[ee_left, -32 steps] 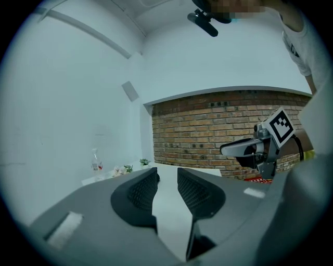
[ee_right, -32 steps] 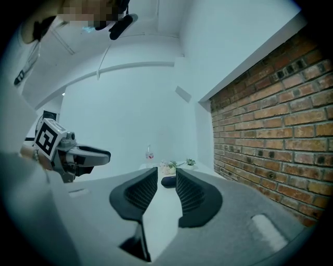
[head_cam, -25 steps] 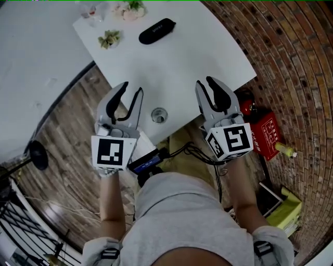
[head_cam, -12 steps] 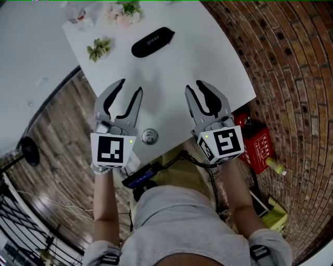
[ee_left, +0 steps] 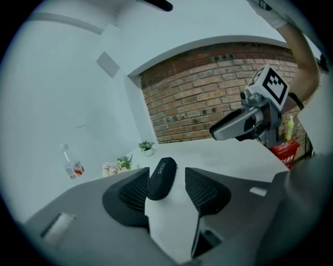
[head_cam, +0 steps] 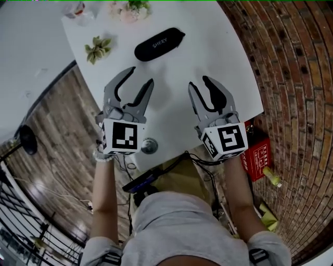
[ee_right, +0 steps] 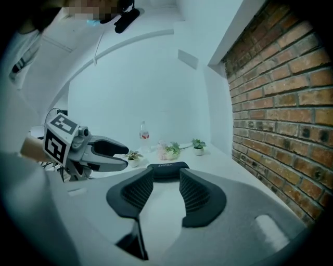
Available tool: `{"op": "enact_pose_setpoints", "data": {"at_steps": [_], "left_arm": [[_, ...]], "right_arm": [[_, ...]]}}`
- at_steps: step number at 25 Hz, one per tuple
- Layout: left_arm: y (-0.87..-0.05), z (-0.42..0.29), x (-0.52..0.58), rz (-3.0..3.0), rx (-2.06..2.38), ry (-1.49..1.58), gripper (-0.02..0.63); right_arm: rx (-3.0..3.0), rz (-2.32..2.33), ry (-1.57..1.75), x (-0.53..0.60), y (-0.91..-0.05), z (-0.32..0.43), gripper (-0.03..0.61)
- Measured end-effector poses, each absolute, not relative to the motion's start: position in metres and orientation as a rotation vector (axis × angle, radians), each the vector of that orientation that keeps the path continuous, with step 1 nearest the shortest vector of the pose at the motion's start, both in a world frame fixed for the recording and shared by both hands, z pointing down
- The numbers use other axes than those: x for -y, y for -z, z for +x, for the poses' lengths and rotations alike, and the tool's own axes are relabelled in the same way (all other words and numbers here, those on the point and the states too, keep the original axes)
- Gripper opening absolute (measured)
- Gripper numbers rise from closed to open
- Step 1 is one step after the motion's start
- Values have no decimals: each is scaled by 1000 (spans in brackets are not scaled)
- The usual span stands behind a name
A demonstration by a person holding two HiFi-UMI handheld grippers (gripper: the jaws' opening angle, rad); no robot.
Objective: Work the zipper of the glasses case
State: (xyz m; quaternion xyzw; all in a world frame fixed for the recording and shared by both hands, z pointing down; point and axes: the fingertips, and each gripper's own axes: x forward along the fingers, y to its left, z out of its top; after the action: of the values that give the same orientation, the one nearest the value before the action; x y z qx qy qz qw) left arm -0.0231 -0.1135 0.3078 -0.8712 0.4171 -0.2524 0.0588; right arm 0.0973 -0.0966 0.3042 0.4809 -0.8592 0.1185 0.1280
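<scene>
The black glasses case lies closed on the white table, far side, with pale lettering on its lid. It also shows ahead of the jaws as the case in the left gripper view and the case in the right gripper view. My left gripper hovers over the table's near left part, its jaws opening with nothing between them. My right gripper hovers to the right at about the same distance from the case, jaws also opening and empty. Neither touches the case.
A small succulent, a pink flower pot and a small bottle stand at the table's far left. A round grommet sits by the near edge. A red box lies on the floor by the brick wall.
Both grippers have moved forward over the table toward the case, and their jaws stand wider apart than before. The head view has shifted, with the case lower in the frame.
</scene>
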Motion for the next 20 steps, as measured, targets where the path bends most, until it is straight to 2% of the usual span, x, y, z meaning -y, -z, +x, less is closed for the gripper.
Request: {"op": "enact_pose_setpoints", "data": {"at_steps": [11,20], "left_arm": [[-355,-18,148,-2470,-1176,1011,237],[-380,-10,161,-2419,-1083,1091,252]], "right_arm": [[2509,1305,-360,128,-329,87,160],[2494,1280,-383,142,-346,87,158]]}}
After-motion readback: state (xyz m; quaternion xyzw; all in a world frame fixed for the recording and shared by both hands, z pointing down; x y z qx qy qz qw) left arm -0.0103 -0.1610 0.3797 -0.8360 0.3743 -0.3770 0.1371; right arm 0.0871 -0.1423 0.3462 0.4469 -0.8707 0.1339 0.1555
